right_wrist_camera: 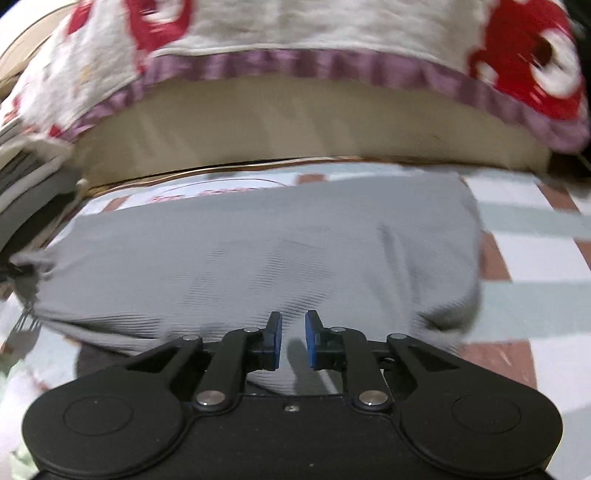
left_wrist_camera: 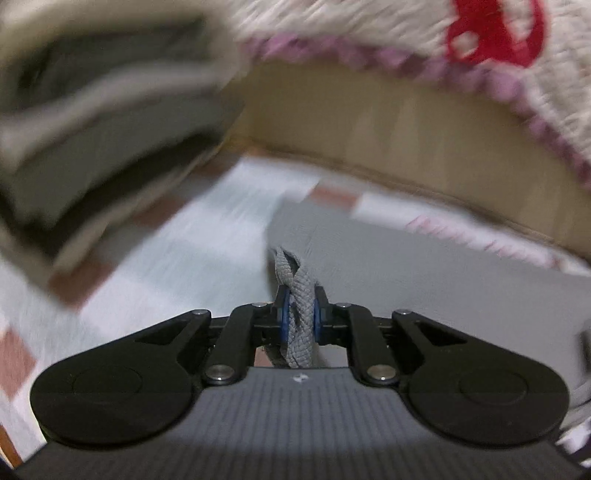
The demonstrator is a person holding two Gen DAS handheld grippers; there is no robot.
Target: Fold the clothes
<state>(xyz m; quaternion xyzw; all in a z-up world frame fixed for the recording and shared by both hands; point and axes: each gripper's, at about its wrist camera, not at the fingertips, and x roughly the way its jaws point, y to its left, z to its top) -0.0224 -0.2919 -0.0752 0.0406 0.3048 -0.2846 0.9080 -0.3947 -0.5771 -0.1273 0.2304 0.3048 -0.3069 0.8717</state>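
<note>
1. We see the grey garment point(right_wrist_camera: 258, 254) lying on a checked sheet point(right_wrist_camera: 535, 221), below a pale fleecy blanket point(right_wrist_camera: 295, 26) with red shapes and a purple frill.
2. Our left claw point(left_wrist_camera: 298, 317) is clenched on a bunched grey ribbed fold at the garment's edge.
3. Our right claw point(right_wrist_camera: 293, 339) sits narrowed over the near hem, a gap showing between the blue pads; nothing looks pinched.
4. We judge the knit light, limp and stretchy: it will sag, so hems and corners are the best holds.
</note>
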